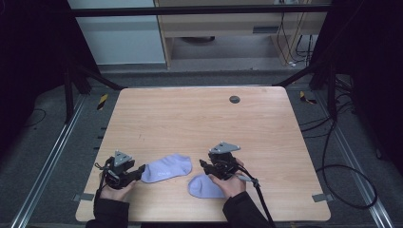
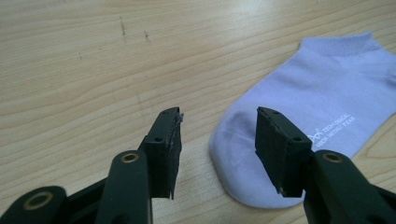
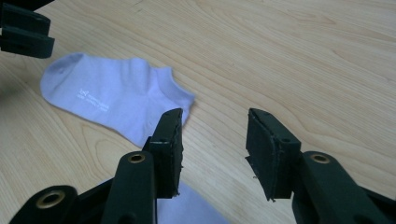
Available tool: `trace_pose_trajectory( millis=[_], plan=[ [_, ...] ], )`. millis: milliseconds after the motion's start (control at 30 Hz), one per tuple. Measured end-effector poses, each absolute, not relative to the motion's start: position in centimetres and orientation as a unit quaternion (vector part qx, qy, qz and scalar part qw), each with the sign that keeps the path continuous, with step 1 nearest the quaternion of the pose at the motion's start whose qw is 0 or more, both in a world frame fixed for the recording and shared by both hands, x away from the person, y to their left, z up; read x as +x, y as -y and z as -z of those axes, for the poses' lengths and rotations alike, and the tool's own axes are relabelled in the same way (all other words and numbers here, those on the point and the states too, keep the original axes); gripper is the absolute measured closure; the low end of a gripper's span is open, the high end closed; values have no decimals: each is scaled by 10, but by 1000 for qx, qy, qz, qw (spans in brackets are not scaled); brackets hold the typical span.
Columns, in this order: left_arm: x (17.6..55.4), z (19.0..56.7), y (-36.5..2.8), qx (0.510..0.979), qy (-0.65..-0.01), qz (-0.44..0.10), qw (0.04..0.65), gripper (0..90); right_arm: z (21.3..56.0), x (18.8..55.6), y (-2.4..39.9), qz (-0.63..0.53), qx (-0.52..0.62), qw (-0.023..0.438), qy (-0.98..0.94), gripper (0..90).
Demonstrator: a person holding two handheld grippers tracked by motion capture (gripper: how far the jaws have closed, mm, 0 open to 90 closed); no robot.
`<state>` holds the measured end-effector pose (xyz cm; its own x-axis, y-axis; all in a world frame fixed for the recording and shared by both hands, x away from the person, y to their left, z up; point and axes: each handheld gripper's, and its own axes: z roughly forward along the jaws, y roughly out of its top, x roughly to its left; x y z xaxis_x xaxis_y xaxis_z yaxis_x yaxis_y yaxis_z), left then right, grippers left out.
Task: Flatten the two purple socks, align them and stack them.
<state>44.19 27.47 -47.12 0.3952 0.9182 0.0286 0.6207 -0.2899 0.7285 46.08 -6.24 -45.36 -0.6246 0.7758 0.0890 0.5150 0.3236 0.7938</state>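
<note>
Two lilac ankle socks are lying flat on the tabletop [image 1: 199, 114], toward its 6 o'clock edge. The printed sock [image 1: 167, 168] is sitting at the 3 o'clock side of the left hand-held gripper [image 1: 141, 171], whose jaws are standing apart and empty, with the toe just ahead of them. The plain sock [image 1: 203, 186] is lying partly beneath the right hand-held gripper [image 1: 203, 165], whose jaws are likewise gaping and gripping nothing. Judgement: both socks are handling as light, limp knit, non-fragile and prone to bunching and sliding on smooth wood. The thicker cuff hem or the toe edge is offering the surest pinch.
</note>
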Motion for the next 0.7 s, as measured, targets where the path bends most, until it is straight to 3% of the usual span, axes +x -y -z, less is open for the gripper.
trace_pose_trajectory(
  millis=[333,700],
  plan=[
    [448,482,-272,781,-504,-208,305,578,468,479,34,-410,411,139,-802,597],
    [454,488,-272,786,-510,-187,294,729,490,490,6,-385,412,135,-815,633]
  ],
)
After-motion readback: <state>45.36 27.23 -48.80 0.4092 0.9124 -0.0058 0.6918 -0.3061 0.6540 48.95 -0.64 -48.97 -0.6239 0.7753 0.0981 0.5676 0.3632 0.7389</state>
